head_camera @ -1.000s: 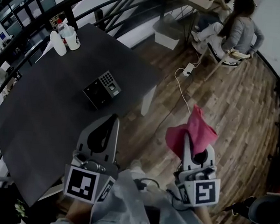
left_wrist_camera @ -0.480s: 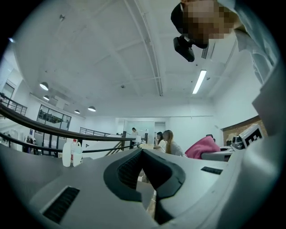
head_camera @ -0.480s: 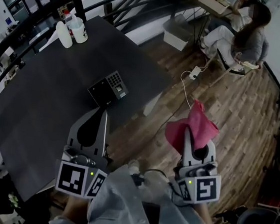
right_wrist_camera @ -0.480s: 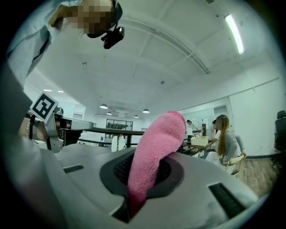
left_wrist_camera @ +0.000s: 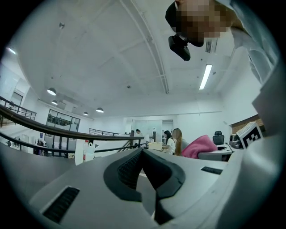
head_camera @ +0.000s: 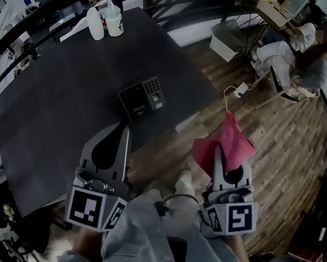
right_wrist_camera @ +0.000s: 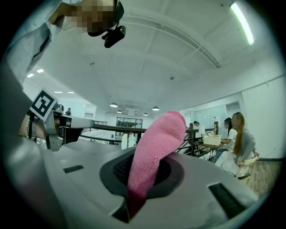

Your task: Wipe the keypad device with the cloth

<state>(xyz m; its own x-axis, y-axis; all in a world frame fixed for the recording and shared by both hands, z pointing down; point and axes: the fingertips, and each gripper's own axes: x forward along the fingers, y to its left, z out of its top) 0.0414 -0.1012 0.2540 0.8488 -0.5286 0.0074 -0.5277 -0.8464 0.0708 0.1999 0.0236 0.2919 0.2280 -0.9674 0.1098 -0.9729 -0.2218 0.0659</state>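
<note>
Step in hand: approach, by the look of it; cloth [head_camera: 225, 145] gripped and raised, no wiping yet, no contact with the keypad device [head_camera: 142, 97].
Keypad device: flat on the dark table [head_camera: 48, 114], near its right edge, key grid at the far end, plain dark panel at the near end; well ahead of both grippers, touched by nothing.
Cloth: pink, pinched at one end, loose end fanning out past the jaw tips; above the wooden floor [head_camera: 278, 152], right of the table, well apart from the device.
Right gripper [head_camera: 218, 154]: jaws clamped on the cloth, pink pile filling the gap between them in the right gripper view [right_wrist_camera: 154, 152].
Left gripper [head_camera: 122, 131]: jaws brought together, nothing between them; over the table's near edge, pointing roughly toward the device.
Elsewhere: bottles [head_camera: 106, 20] at the table's far corner, seated person [head_camera: 298, 55] across the floor; neither in the likely path.
Next move calls for: carrying the right gripper forward and left over the table edge, then lowering until the cloth's loose end lies on the device's face.
Care needed: light, even strokes across the keys; possibly a brace from the left gripper, since a small device may slide on a smooth top.
Possible trouble: cloth folding under instead of spreading flat.
</note>
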